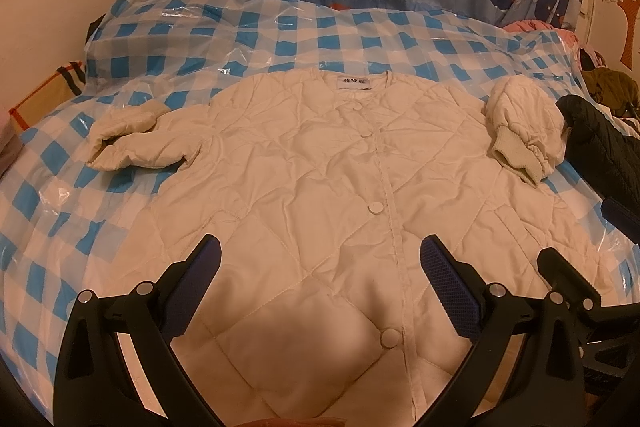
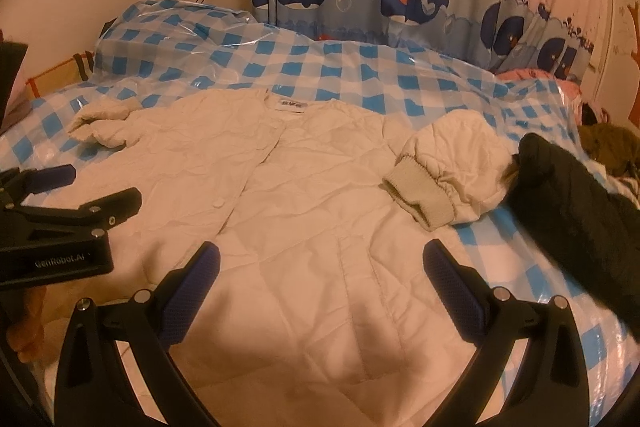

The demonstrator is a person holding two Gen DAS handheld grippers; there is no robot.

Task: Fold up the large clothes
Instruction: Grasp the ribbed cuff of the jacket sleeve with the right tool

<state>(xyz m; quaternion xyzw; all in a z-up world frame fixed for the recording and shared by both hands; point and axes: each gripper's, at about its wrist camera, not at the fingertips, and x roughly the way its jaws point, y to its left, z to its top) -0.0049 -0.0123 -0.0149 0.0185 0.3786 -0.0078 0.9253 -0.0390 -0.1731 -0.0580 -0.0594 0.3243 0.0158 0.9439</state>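
Both tongs, left tongs (image 1: pixel 320 267) and right tongs (image 2: pixel 322 267), are held wide open and empty over the hem end of the cream quilted jacket (image 1: pixel 320 163). Jacket is spread front-up on the checked bed cover (image 1: pixel 280 27), sleeves bunched beside it. Folding not begun, judged; next, a sleeve cuff (image 2: pixel 420 203) must be pinched and drawn inward.

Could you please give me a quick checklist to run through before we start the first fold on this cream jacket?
1. Cream jacket lies front up, body spread: ok.
2. Front buttoned shut: ok.
3. Right sleeve laid flat: not ok, bunched with cuff curled.
4. Left sleeve laid flat: not ok, crumpled.
5. Left gripper and right gripper open, empty: ok.
6. Dark garment clear of the right sleeve: not ok, it touches it.
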